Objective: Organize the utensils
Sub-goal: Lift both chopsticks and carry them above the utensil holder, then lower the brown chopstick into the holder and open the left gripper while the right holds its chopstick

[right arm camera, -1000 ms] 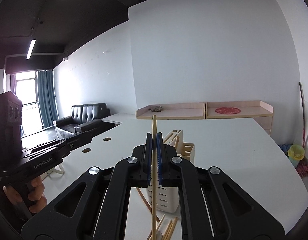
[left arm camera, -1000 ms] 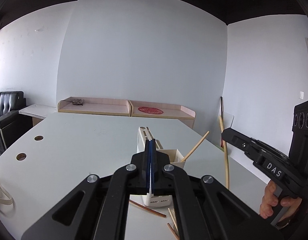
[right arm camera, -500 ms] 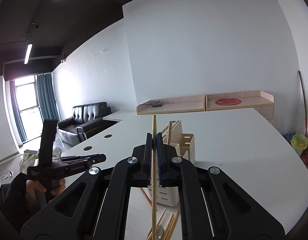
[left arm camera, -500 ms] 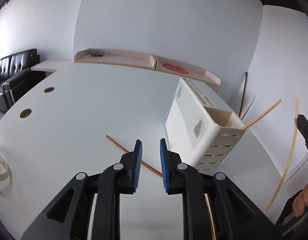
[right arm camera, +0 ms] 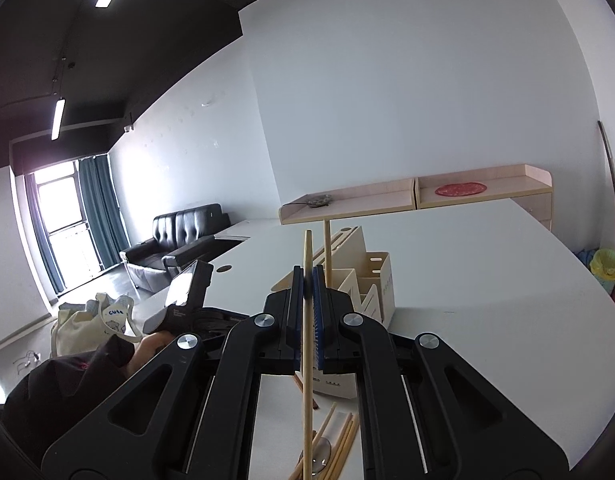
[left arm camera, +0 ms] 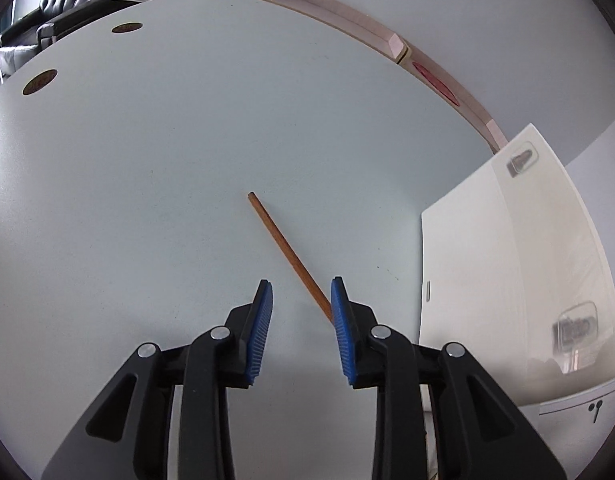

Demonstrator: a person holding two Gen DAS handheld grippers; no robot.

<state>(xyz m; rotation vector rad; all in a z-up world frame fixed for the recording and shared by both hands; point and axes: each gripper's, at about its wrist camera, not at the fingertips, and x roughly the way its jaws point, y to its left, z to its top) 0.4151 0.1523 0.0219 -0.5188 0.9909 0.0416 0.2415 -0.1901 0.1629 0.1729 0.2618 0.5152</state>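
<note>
Two grippers are mine. The left gripper has its jaws opening with nothing pressed between them; a brown chopstick lies flat on the white table, its near end passing just under one blue pad. The right gripper is clamped tight on a pale chopstick, held upright. Both look light, stiff and thin, likely to roll or pivot, so I judge mid-length the best hold. Beside the brown one stands the cream holder; at least one stick rises from its compartments.
</note>
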